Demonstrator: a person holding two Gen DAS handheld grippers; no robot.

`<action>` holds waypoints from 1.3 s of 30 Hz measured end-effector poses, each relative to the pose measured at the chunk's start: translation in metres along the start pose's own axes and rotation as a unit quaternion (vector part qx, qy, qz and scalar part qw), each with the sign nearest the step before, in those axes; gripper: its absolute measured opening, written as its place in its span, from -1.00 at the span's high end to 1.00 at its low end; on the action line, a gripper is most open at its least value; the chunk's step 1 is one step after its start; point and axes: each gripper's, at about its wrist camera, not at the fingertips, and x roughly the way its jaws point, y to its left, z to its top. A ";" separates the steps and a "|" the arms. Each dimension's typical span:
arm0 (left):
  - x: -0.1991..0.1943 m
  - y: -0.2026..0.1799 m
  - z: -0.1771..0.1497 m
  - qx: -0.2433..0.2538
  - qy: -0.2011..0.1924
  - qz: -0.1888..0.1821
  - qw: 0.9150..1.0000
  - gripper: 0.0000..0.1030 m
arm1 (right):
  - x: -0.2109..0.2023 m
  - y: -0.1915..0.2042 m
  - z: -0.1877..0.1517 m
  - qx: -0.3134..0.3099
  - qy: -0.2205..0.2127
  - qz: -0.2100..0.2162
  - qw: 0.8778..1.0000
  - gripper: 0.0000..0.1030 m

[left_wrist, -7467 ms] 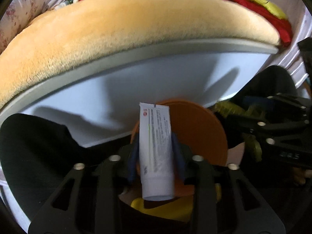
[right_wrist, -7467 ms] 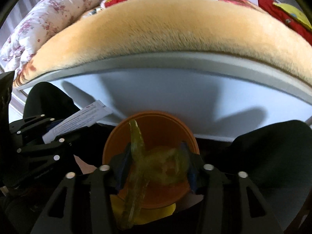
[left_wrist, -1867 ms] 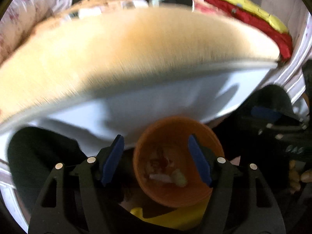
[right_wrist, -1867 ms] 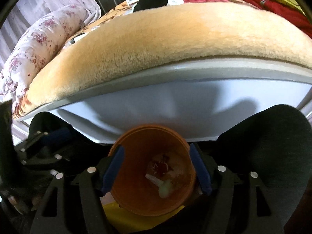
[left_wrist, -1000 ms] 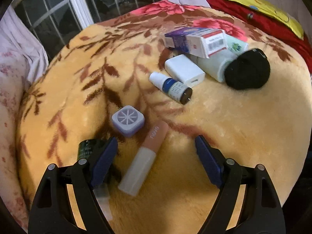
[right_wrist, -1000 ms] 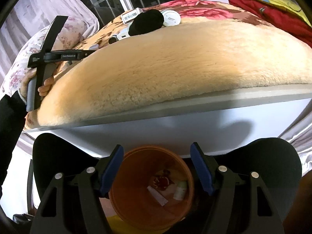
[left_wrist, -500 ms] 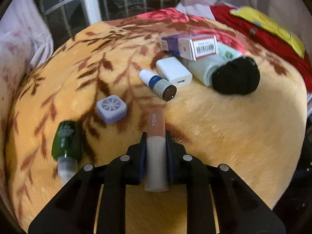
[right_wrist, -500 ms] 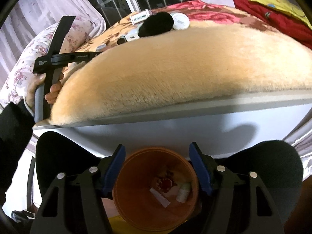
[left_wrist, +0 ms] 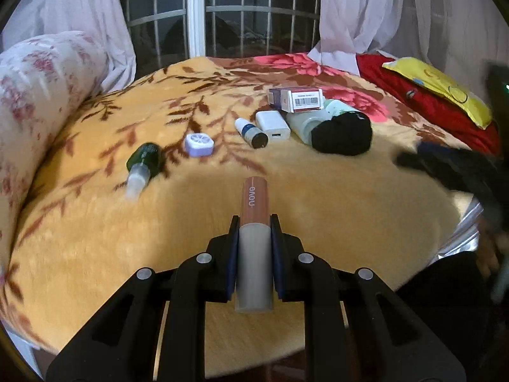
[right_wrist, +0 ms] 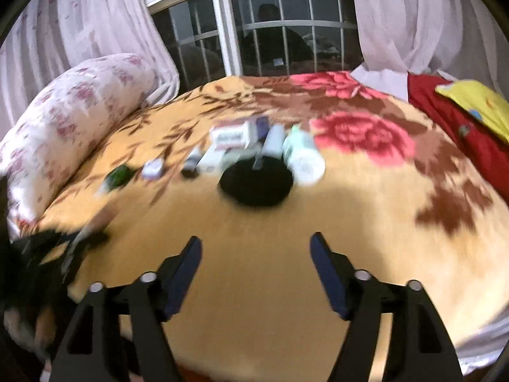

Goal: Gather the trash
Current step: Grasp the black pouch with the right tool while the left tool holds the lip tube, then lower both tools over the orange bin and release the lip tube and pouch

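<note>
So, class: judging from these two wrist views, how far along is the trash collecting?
Done: nothing shows here; no bin is in view. In hand: the left hand-held gripper is shut on a brown-and-grey tube; the right hand-held gripper is open. Left on the blanket: green bottle, purple case, dropper bottle, white charger, box, black item.

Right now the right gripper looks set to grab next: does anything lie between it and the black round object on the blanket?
Nothing visible: only bare orange blanket separates the open right gripper from the black round object.
</note>
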 end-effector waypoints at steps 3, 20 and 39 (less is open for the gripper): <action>-0.005 0.001 -0.009 -0.018 0.001 -0.016 1.000 0.67 | 0.022 -0.008 0.020 0.004 0.010 -0.006 1.000 -0.51; -0.005 0.016 -0.018 -0.075 -0.007 -0.028 0.997 0.67 | 0.084 0.002 0.034 0.042 0.062 0.028 0.997 0.06; -0.058 -0.034 -0.064 -0.039 0.009 -0.006 0.999 0.67 | -0.076 0.044 -0.107 -0.002 0.006 0.041 0.999 0.04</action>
